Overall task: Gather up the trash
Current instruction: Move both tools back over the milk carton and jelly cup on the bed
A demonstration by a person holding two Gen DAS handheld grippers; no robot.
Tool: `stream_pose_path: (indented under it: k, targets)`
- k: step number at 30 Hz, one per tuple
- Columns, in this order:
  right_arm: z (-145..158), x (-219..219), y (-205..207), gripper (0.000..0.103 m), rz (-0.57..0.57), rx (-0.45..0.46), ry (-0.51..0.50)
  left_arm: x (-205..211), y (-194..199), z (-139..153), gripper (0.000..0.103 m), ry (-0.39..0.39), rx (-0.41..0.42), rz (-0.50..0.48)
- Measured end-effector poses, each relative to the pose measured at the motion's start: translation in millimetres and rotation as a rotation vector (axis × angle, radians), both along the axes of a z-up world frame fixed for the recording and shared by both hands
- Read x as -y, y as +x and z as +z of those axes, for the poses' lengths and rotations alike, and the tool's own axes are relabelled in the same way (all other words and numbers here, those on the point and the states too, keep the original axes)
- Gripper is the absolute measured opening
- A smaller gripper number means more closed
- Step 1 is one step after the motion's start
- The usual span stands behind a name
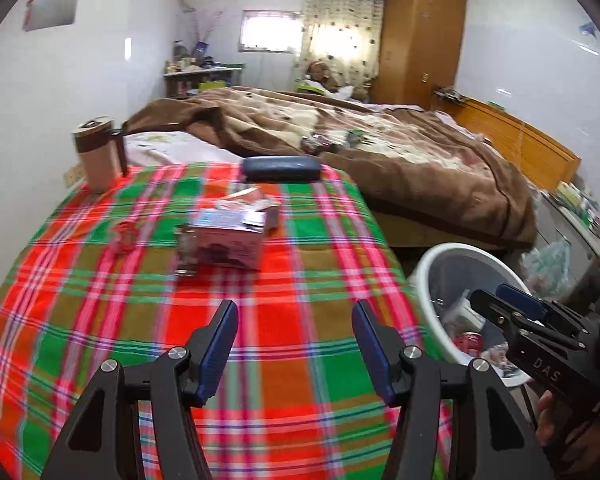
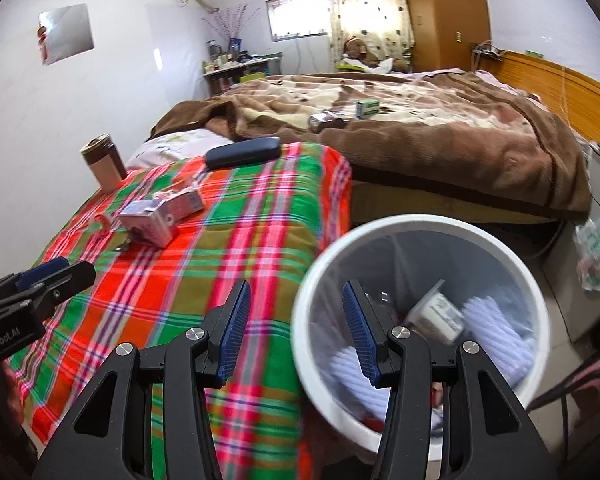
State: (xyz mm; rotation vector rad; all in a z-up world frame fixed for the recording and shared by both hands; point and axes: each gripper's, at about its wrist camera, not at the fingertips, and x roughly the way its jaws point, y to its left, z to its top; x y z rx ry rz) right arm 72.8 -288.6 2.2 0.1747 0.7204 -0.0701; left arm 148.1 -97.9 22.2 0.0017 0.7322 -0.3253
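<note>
Left gripper (image 1: 296, 344), jaws standing apart and gripping nothing, is hovering over the plaid cloth (image 1: 140, 300); a crumpled carton (image 1: 230, 240) is lying at frame centre. Right gripper (image 2: 296, 328), jaws likewise apart, is hanging at the white bin (image 2: 420, 224), lower right, trash inside.

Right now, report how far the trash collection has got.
Partly done. The white bin beside the table already holds trash, including a small carton and a red can. Nothing is in hand: the left claw and right claw are both open and empty. Left on the plaid cloth: the torn box, a red wrapper and scraps beside it.
</note>
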Motion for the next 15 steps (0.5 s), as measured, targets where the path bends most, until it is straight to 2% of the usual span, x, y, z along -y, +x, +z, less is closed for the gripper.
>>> stream_pose_path:
  k: [10,15]
  targets:
    - [0.1,-35.2,26.8,0.049,0.097,-0.007,-0.001,-64.6,23.1,-0.8,0.059,-0.023,-0.008,0.119]
    - [-3.9,-52.0,43.1,0.051,0.141,-0.039,-0.030,-92.7,38.0,-5.4,0.059,-0.017,-0.017,0.171]
